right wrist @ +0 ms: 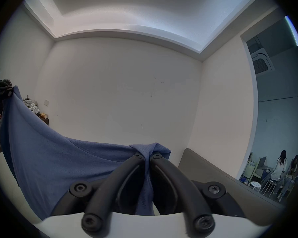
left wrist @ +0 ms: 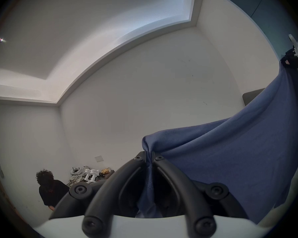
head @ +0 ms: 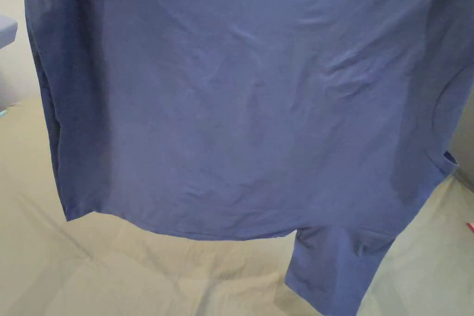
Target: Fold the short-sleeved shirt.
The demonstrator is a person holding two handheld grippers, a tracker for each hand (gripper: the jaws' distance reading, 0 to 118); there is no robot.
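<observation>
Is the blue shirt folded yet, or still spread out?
Spread out, unfolded. The blue shirt hangs as one sheet above the bed sheet, stretched between the left hand-held gripper and right hand-held gripper.

Both tongs are raised apart, the left tongs [left wrist: 149,155] and right tongs [right wrist: 147,156] clamped tight on cloth.

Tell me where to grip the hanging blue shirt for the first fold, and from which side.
Probably the free lower corners of the blue shirt, coming from below. It hangs stretched between the left hand-held gripper and right hand-held gripper, both clamped on its top edge, so its bottom hem dangles above the bed.
</observation>
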